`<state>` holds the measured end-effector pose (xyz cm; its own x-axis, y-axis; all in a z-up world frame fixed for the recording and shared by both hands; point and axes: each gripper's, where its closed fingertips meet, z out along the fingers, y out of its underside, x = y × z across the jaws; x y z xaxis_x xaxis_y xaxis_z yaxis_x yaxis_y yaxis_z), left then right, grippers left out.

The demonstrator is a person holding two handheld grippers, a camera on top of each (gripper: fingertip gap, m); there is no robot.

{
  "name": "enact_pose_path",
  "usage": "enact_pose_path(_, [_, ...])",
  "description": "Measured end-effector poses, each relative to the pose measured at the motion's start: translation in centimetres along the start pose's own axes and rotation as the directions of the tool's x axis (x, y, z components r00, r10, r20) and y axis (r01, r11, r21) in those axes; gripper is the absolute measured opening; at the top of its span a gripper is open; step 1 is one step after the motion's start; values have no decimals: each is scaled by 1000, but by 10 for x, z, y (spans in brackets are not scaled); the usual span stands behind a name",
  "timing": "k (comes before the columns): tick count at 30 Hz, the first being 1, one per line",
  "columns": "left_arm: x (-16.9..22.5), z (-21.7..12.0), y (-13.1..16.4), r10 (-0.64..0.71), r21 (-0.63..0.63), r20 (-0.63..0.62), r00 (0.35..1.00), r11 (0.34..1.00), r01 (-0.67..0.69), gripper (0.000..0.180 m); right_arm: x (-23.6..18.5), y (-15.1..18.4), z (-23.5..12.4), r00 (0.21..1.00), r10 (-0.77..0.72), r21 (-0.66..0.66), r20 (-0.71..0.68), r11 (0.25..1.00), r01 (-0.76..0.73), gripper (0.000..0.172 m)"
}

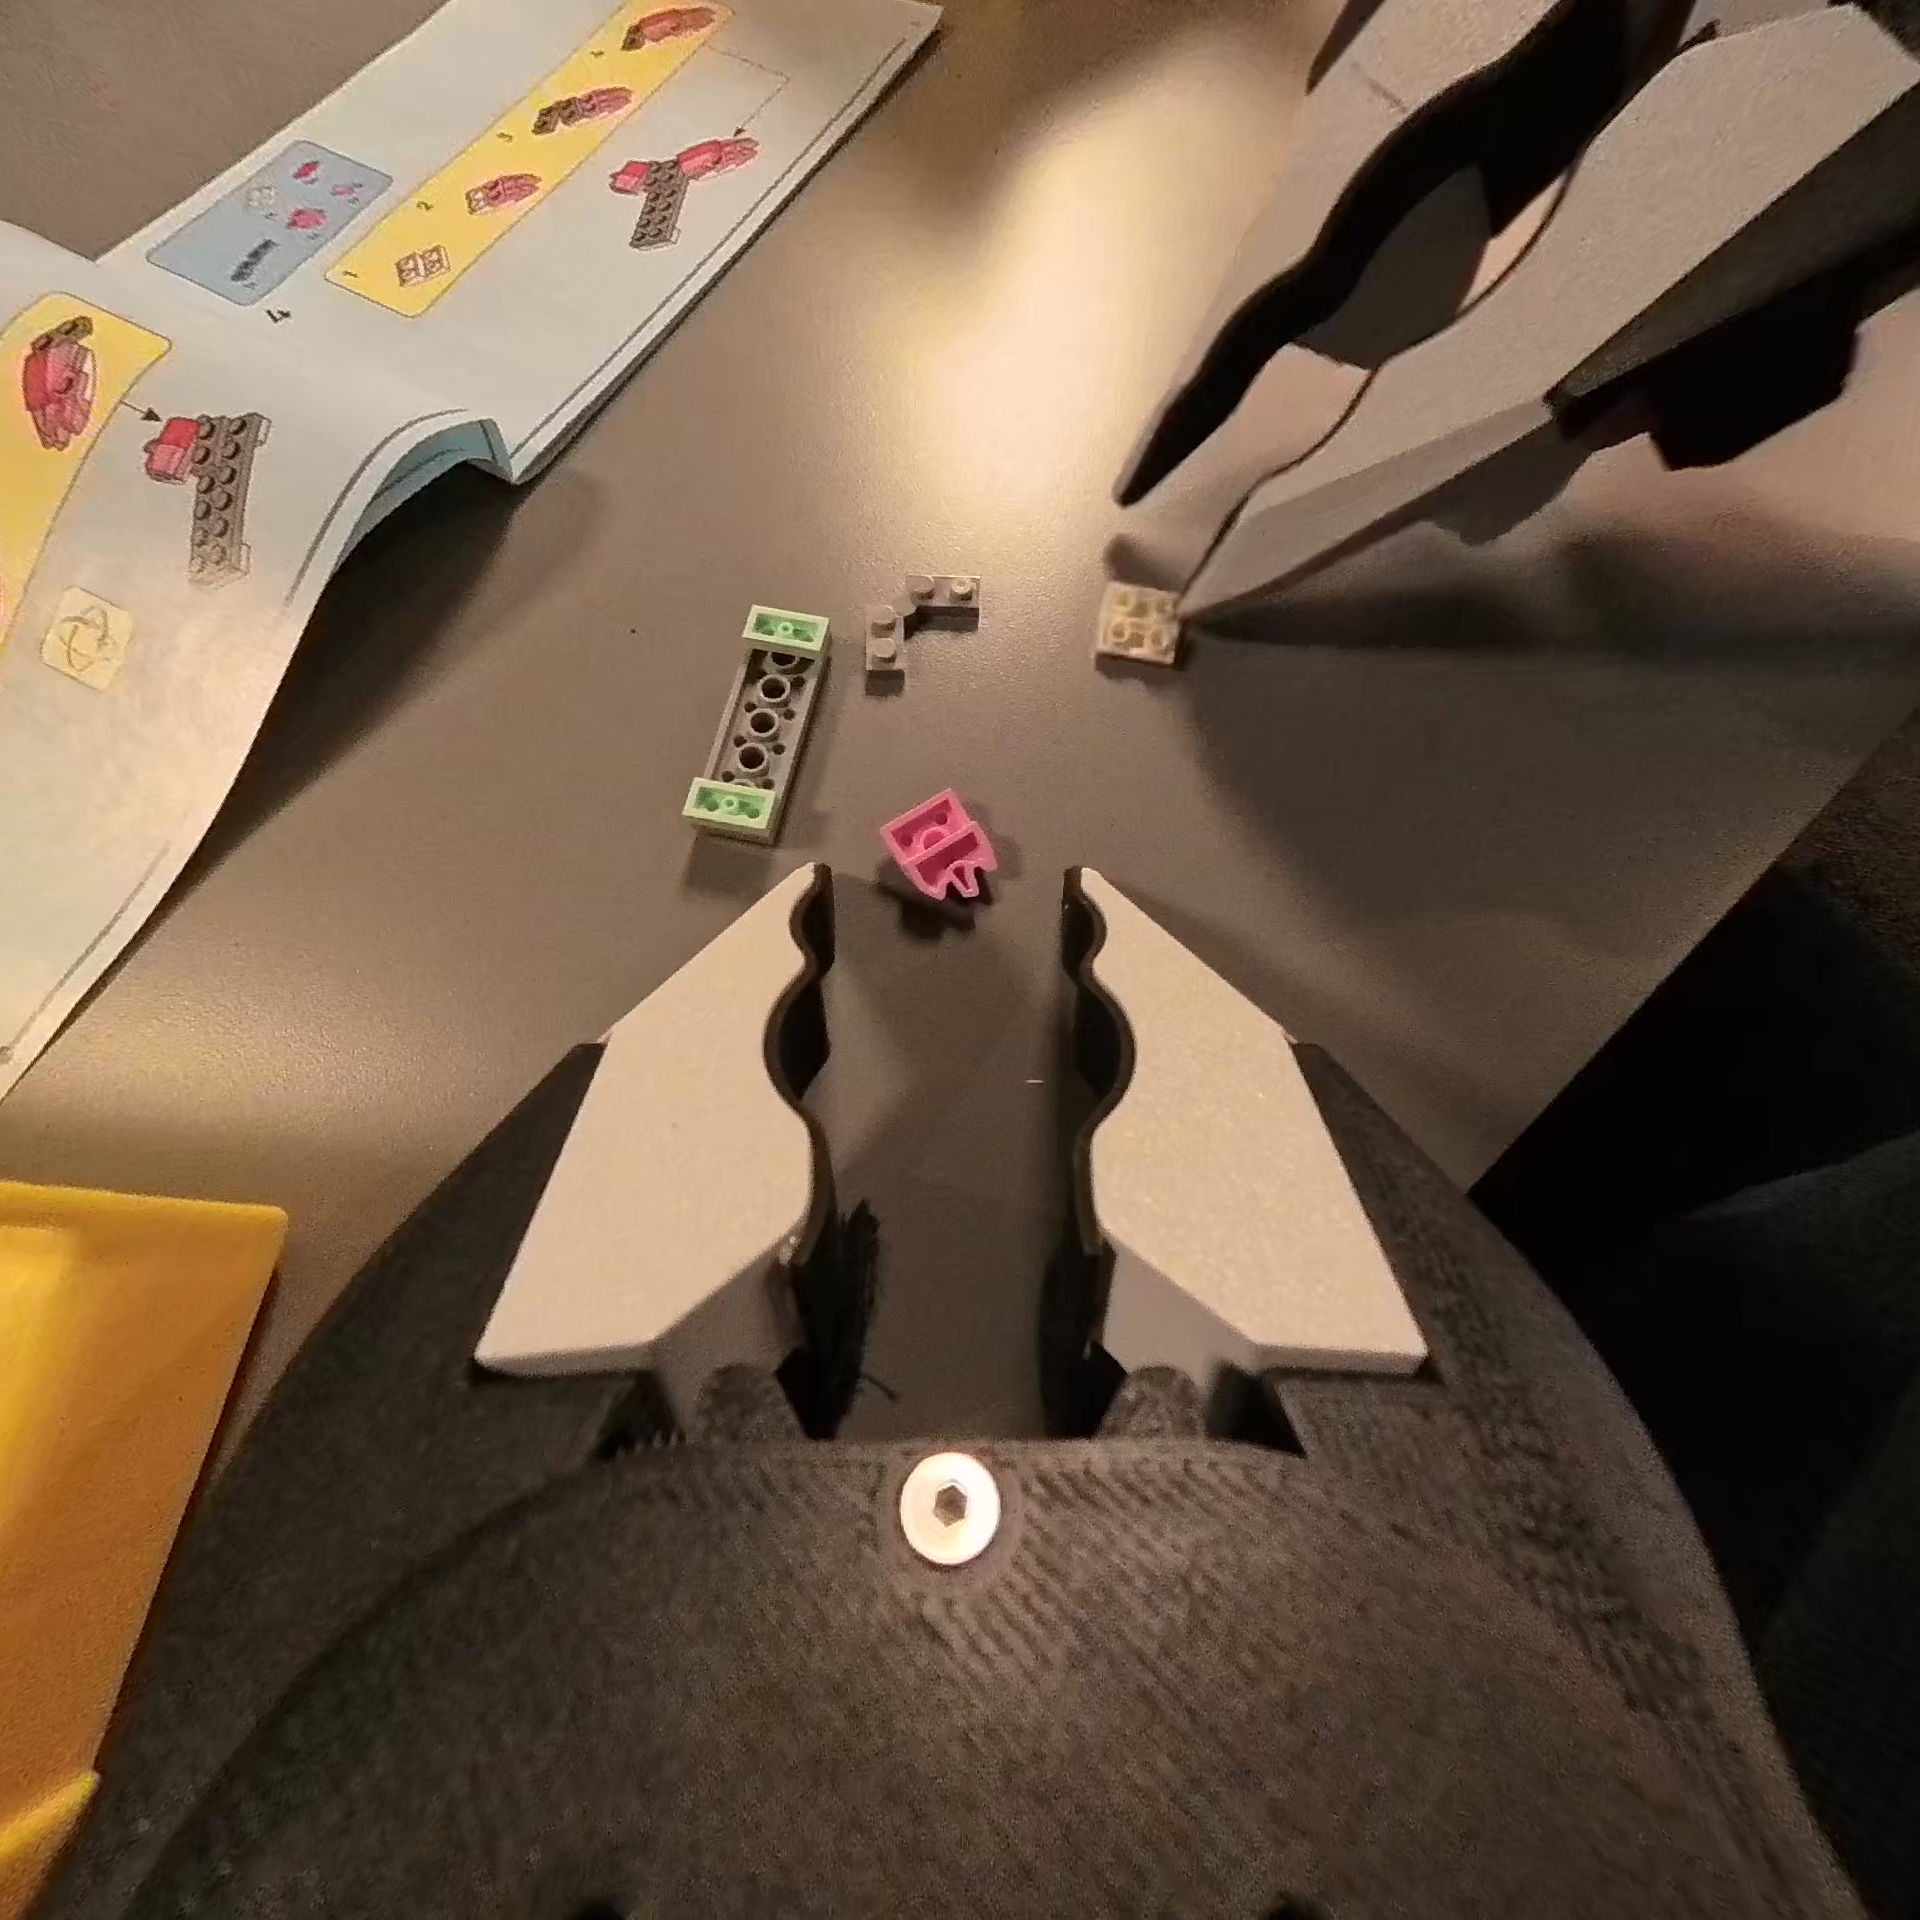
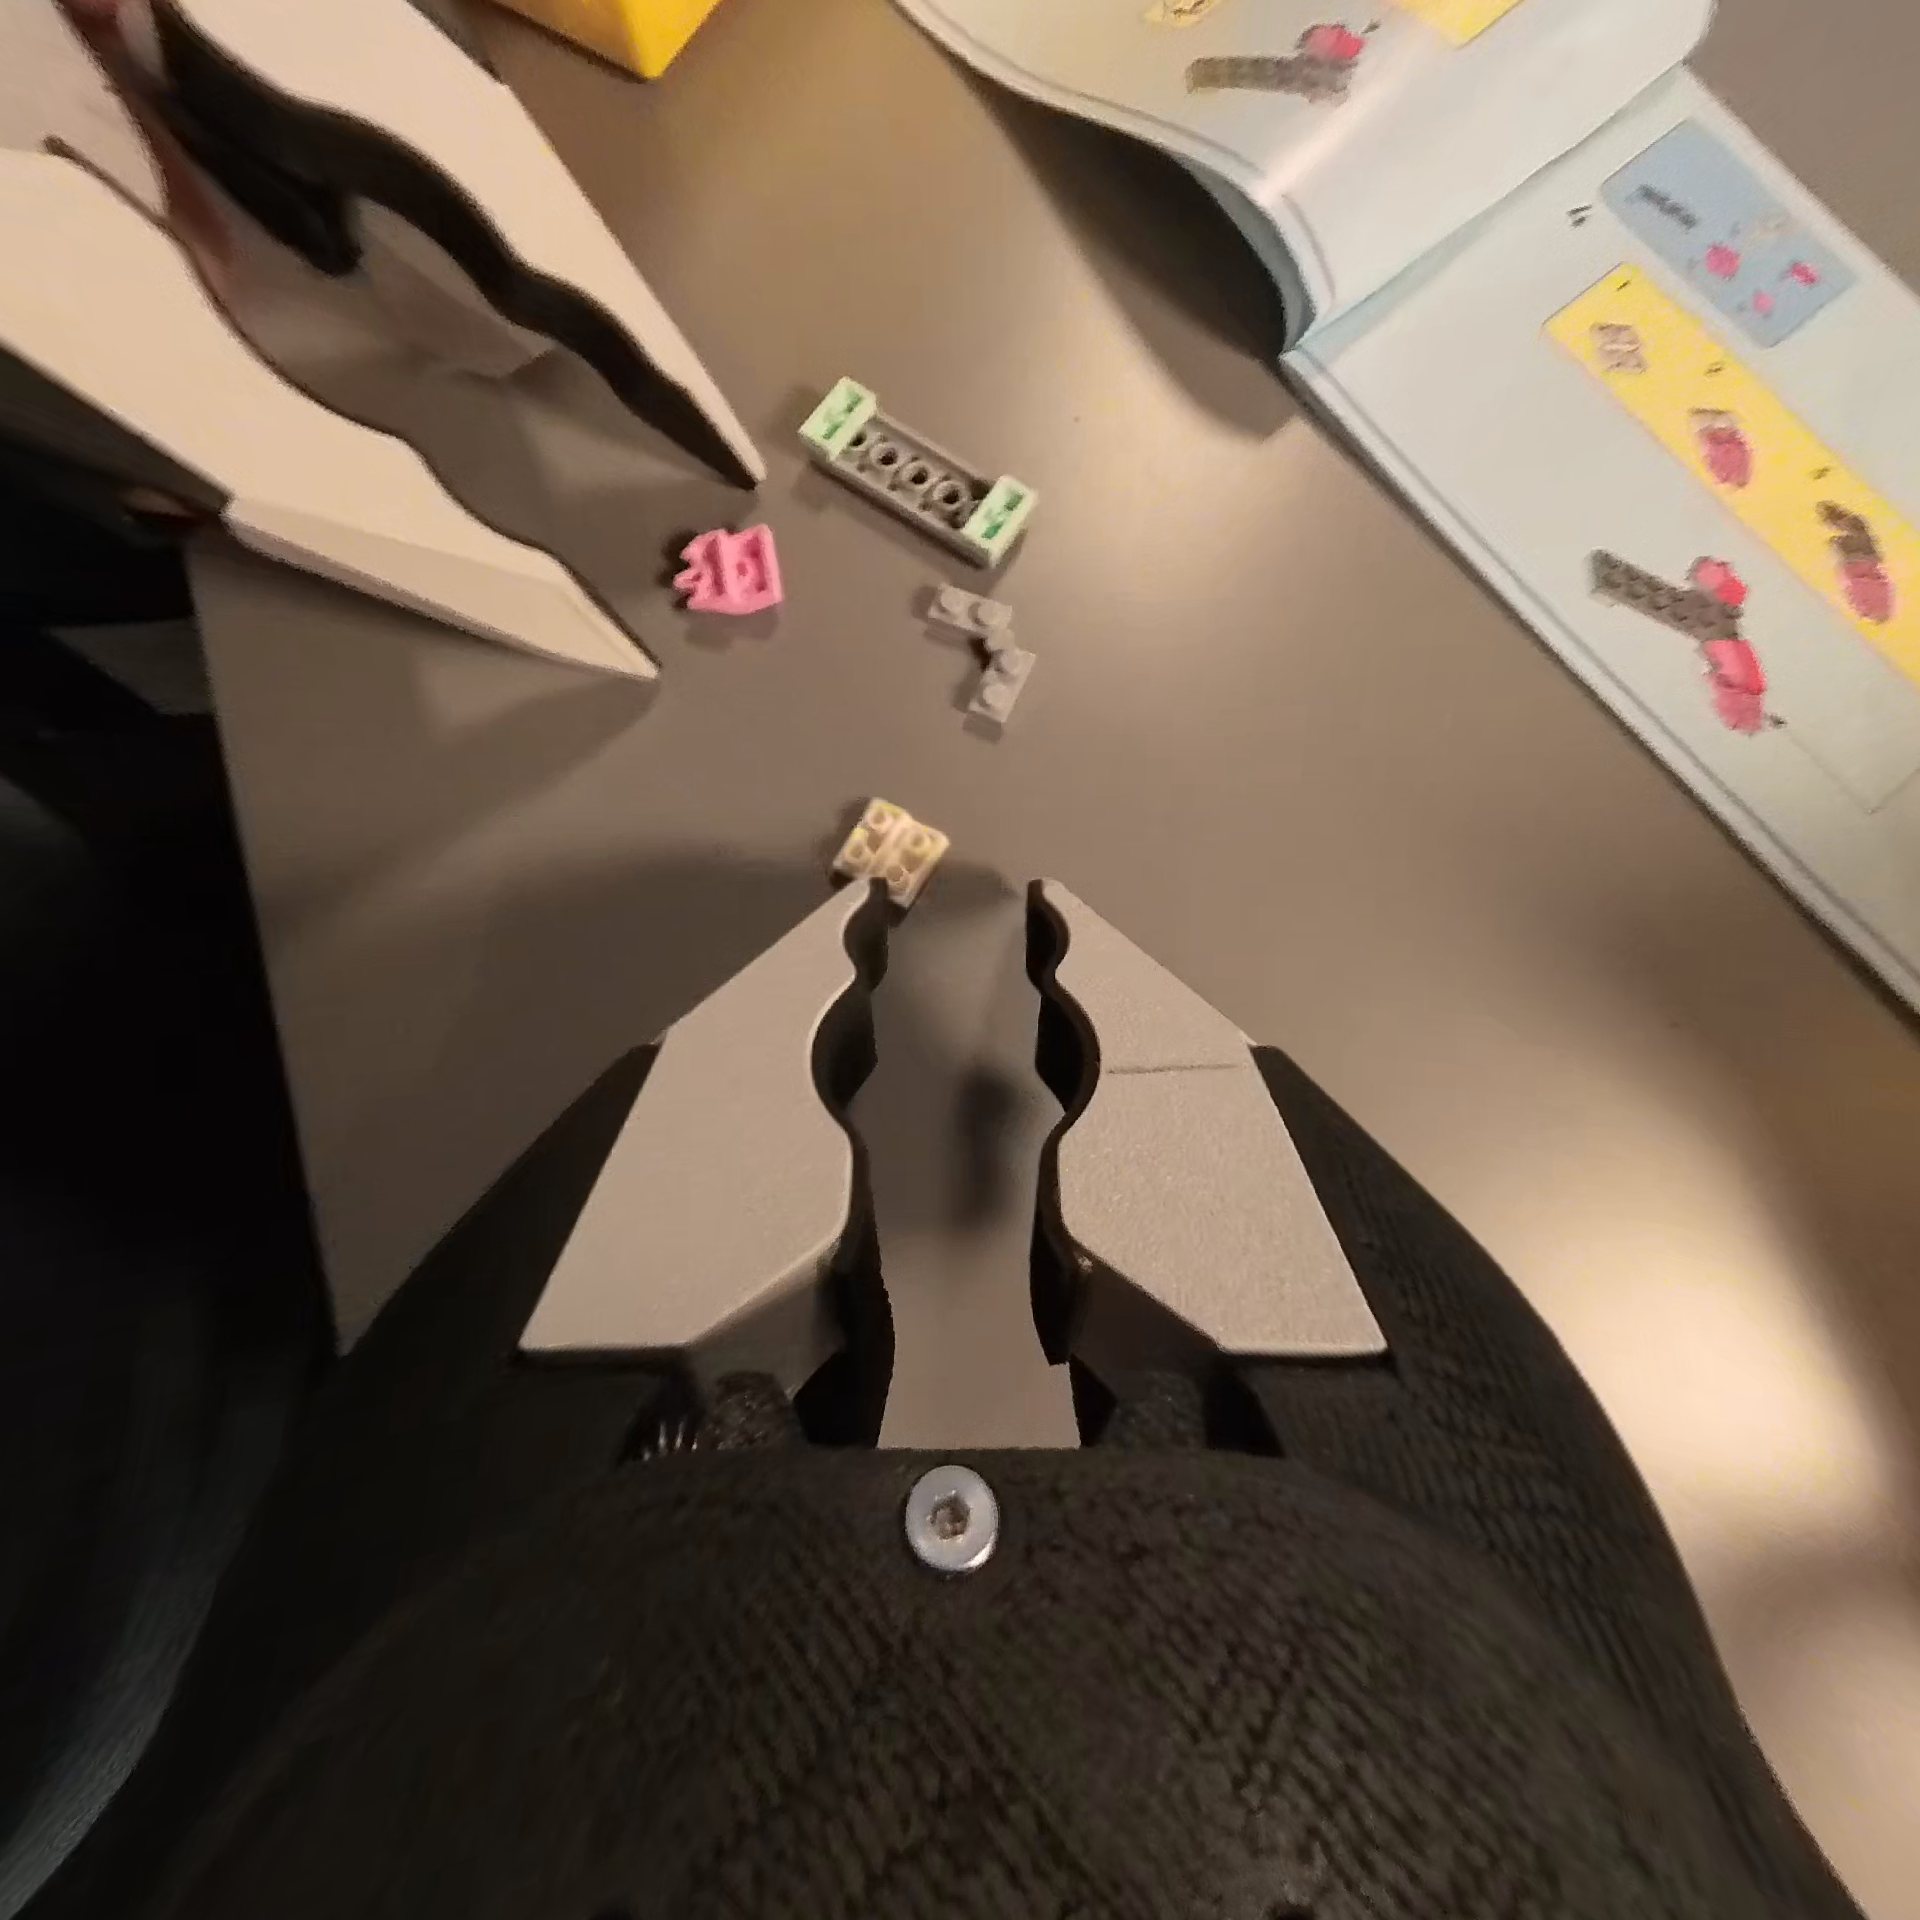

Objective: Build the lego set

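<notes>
Left gripper [image 1: 945,883]: jaws wide, empty; pink brick [image 1: 940,840] at 12 o'clock. Right gripper [image 2: 951,894]: narrower, empty; tan plate [image 2: 891,844] at 11, best centred before any squeeze.

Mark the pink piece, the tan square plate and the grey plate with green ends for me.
pink piece [image 1: 940,852]: left wrist view, its open underside.
tan square plate [image 2: 894,844]: right wrist view, its studded top.
grey plate with green ends [image 1: 764,720]: left wrist view, its grey middle.

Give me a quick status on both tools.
Left tool open, pink brick just ahead, untouched. Right tool open, one fingertip at tan plate. Nothing held.
</notes>
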<state>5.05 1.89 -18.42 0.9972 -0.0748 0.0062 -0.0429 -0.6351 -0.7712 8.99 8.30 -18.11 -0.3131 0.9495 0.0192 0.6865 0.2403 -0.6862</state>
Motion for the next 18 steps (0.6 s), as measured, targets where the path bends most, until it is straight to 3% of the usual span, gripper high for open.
enact_pose_path(4, [0, 0, 0, -1, 0, 0, 1000, 1000, 1, 43, 21, -7, -2, 988, 26, 48, -149, 999, -20, 21])
enact_pose_path(8, [-1, 0, 0, -3, 0, 3, 1000, 1000, 3, 43, 8, -15, -4, 987, 132, 104, -87, 987, -123, 32])
enact_pose_path(12, [-1, 0, 0, -4, 0, 6, 1000, 1000, 4, 43, 6, -9, 5, 974, 160, 83, -158, 985, -149, 40])
enact_pose_path(18, [-2, 0, 0, -5, 0, 11, 1000, 1000, 5, 44, 2, -4, 8, 959, 208, 61, -194, 978, -200, 31])
